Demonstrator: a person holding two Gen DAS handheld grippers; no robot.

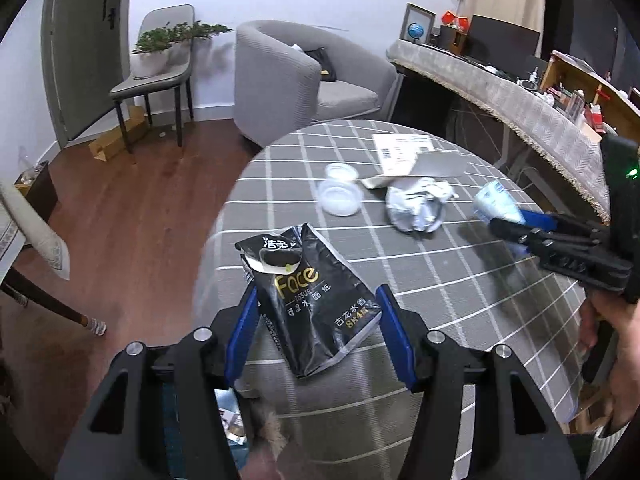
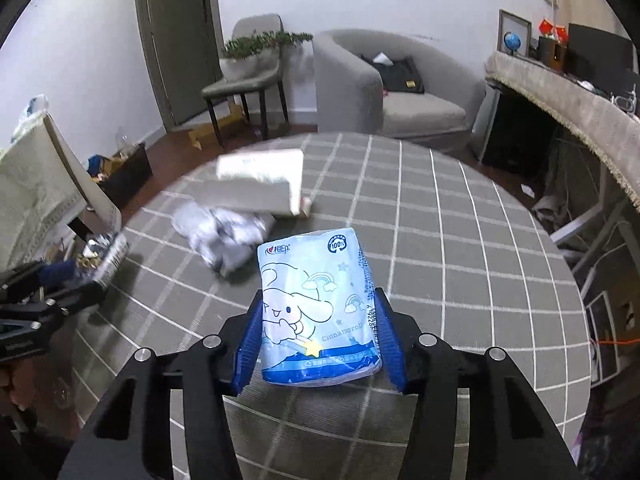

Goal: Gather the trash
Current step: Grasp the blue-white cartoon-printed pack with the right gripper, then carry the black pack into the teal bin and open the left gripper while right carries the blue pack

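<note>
Grey checked tablecloth, armchair at twelve o'clock. Left gripper grasps the black tissue pack, though its right pad looks barely in contact; right gripper clenches the blue tissue pack. Both wrappers are limp, so a loose pinch could let them slip. Crumpled foil, plastic cups and torn cardboard wait at one o'clock, nothing blocking
</note>
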